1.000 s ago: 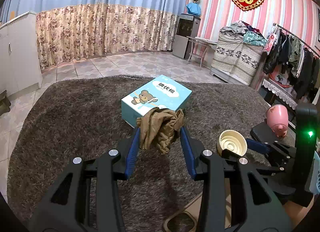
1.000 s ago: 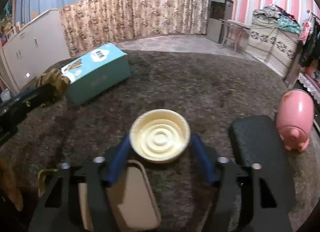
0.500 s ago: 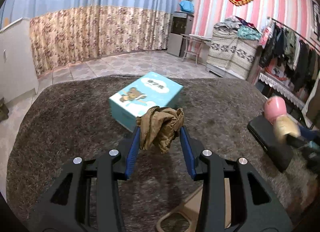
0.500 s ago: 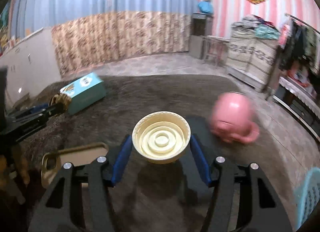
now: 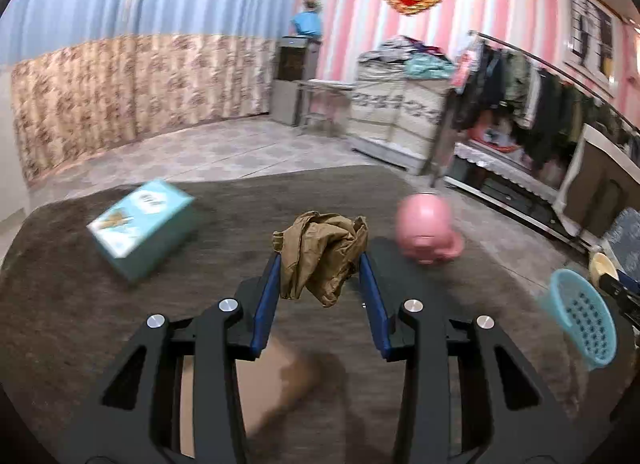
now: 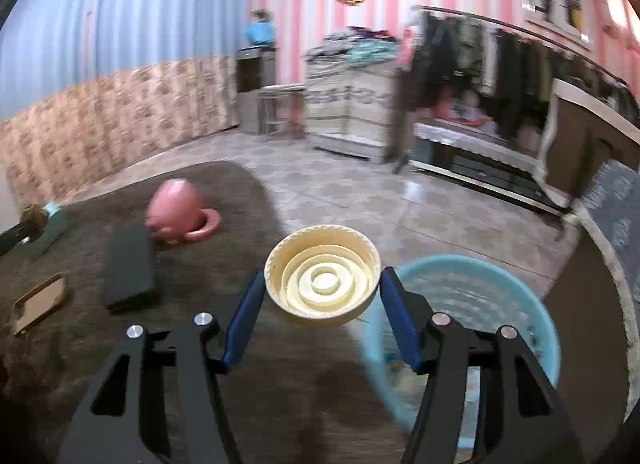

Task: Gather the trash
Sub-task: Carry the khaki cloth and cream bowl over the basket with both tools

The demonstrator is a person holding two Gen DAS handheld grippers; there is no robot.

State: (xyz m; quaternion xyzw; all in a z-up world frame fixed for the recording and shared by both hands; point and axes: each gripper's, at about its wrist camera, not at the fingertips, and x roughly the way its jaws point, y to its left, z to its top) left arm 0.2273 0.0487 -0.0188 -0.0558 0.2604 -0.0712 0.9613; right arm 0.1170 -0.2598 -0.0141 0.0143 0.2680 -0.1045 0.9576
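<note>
A: Where's the trash?
B: The crumpled brown paper [image 5: 322, 254] is pinched in the left gripper [image 5: 320, 260]; the cream lid [image 6: 322, 281] is clamped in the wider-set right gripper [image 6: 322, 296], beside the blue basket [image 6: 516, 288] over the dark rug [image 6: 200, 264].

A carpet [image 5: 100, 324] covers the bench. On it, in the left wrist view, a tissue box [image 5: 140, 230] lies at the left and a piggy bank [image 5: 426, 230] at the right, well apart. The crumpled paper bag [image 5: 322, 256] sits between the left tool's [image 5: 320, 264] fingers, above the carpet. A basket [image 5: 584, 320] stands off the carpet's right edge. In the right wrist view the ribbed lid [image 6: 322, 280] sits between the right tool's [image 6: 322, 284] fingers, just left of the basket's rim. A flat case [image 6: 128, 264] lies before the piggy bank, and a tray [image 6: 38, 302] lies left of the case.
</note>
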